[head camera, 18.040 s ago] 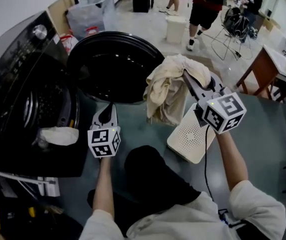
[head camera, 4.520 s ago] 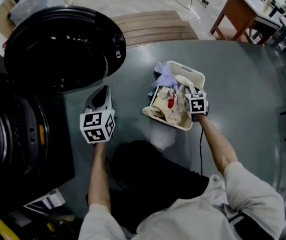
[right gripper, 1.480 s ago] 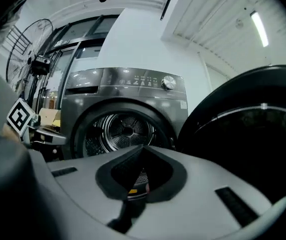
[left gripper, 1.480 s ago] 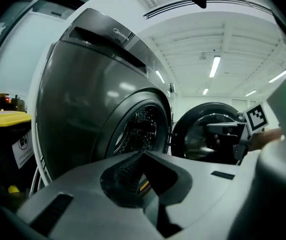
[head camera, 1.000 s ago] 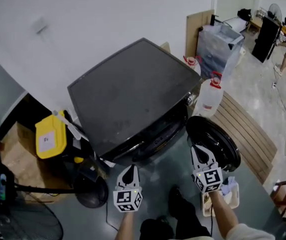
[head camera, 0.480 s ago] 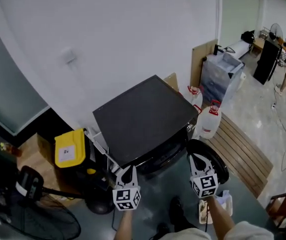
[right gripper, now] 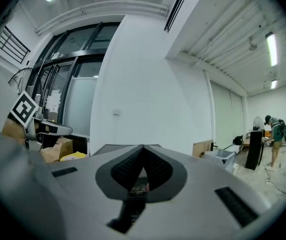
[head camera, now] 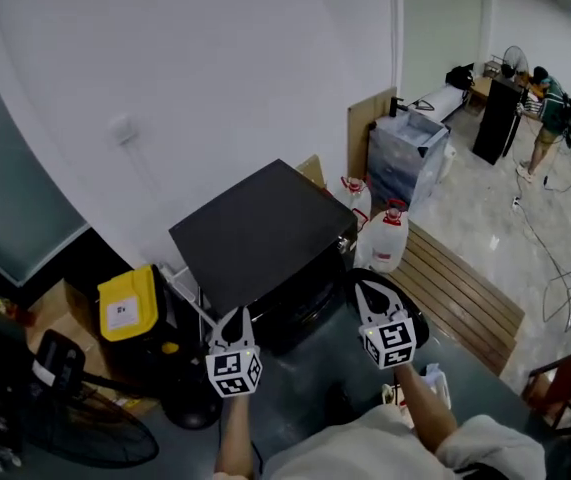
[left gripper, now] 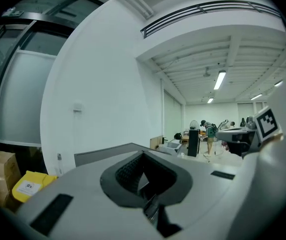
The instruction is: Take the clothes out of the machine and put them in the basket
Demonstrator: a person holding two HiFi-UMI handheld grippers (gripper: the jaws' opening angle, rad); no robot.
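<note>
Looking down from high above the black machine [head camera: 260, 233], door [head camera: 420, 318] swung open at its front. Holding the left gripper [head camera: 234, 316] out level, jaws pressed together in its own view, nothing between them. Same with the right gripper [head camera: 366, 290]: closed tight, carrying nothing, poised over the open door. Down by the right forearm, just catching the basket [head camera: 433, 386] on the dark floor, near the door. Seems to have pale clothes in it, though too small and half hidden to swear to. No seeing into the drum from this angle, so no telling whether anything remains inside. Judging by two empty tools and a basket apparently loaded: unloading looks done or nearly so. Left to do, at most, a check of the drum.
</note>
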